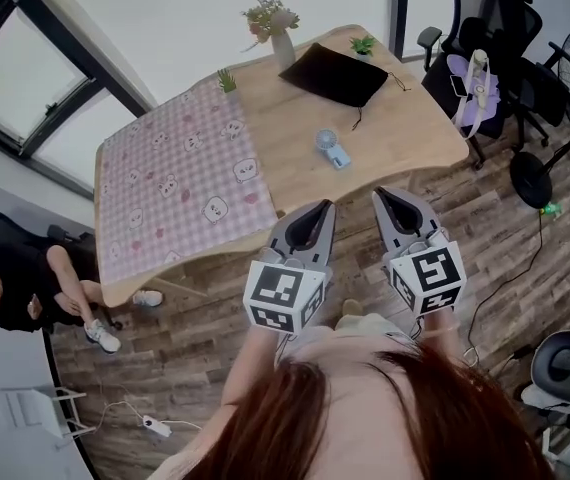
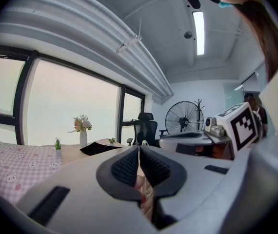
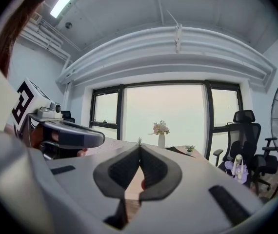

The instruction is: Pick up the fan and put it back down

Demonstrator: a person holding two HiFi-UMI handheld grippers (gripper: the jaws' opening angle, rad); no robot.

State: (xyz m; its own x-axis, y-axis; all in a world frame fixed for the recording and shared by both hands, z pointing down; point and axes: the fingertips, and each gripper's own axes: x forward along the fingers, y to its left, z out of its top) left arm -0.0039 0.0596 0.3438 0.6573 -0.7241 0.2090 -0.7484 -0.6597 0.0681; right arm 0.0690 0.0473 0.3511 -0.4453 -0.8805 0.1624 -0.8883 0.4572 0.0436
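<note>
Both grippers are clenched on nothing: the left gripper (image 1: 321, 206) and the right gripper (image 1: 381, 194) each show, in their own views, jaws pressed together tip to tip. They hang side by side, short of the table's near edge. Ahead of them runs the wooden table (image 1: 405, 118); the part off to the left of the left gripper is covered by a pink checked cloth (image 1: 175, 178). Well beyond the tips, toward the table's far edge, lies a black mat (image 1: 335, 73), with a vase of flowers (image 1: 283, 43) just to its left. Smallest is the fan (image 1: 331, 148), a pale blue handheld one lying flat on bare wood. It is almost straight ahead of the left gripper, a little left of the right gripper's line and apart from both; neither gripper view shows it. It looks light, stiff plastic, probably slick, with a thin guard round the head that I would not squeeze. The handle seems the safer hold, so the jaws must open first
</note>
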